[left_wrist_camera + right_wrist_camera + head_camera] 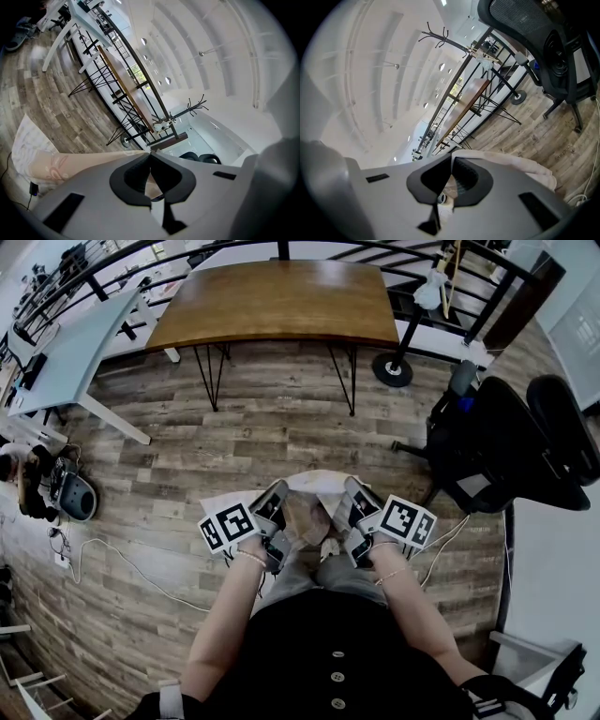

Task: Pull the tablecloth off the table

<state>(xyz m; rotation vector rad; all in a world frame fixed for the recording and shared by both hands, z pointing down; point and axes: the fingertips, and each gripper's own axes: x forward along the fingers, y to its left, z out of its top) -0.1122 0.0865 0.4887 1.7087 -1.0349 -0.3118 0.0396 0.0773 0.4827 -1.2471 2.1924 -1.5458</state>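
Note:
The wooden table (281, 301) stands bare at the far side of the room, on black hairpin legs. The pale patterned tablecloth (305, 512) is off it, bunched in front of the person's waist between both grippers. My left gripper (279, 493) is shut on the cloth's left part, and my right gripper (352, 489) is shut on its right part. In the left gripper view the cloth (42, 159) hangs to the left of the closed left gripper (150, 157). In the right gripper view the cloth (520, 166) drapes over the right of the closed right gripper (451, 161).
A black office chair (506, 446) stands at the right, close by. A white desk (75, 343) is at the far left, with a black railing (112, 259) behind the tables. A round stand base (392, 369) sits by the wooden table. A white cable (122, 563) lies on the plank floor.

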